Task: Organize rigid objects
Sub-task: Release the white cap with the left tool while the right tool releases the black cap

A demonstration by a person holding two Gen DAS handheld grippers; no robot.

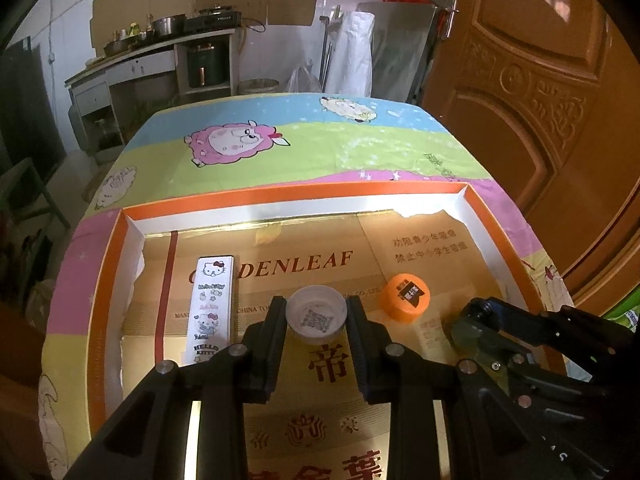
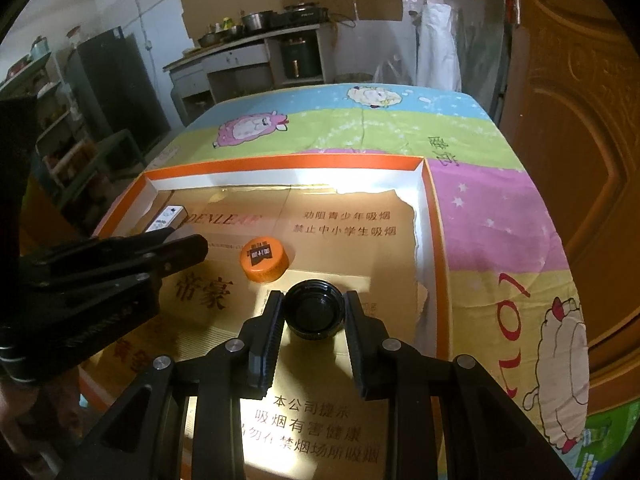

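Black tool [image 1: 316, 320] with ribbed pads, silver screws

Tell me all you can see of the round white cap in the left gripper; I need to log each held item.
The round white plastic cap is a shallow cup with a raised rim, its hollow side towards the camera and a dark square printed code on its inner floor. The left gripper is shut on it, one ribbed black finger against each side of the rim. It sits over the printed cardboard liner in the orange-rimmed tray; whether it touches the liner cannot be told.

Both wrist cameras look steeply down, close above the orange-rimmed tray [image 1: 100, 280]; both share its orange cap [image 2: 264, 260].
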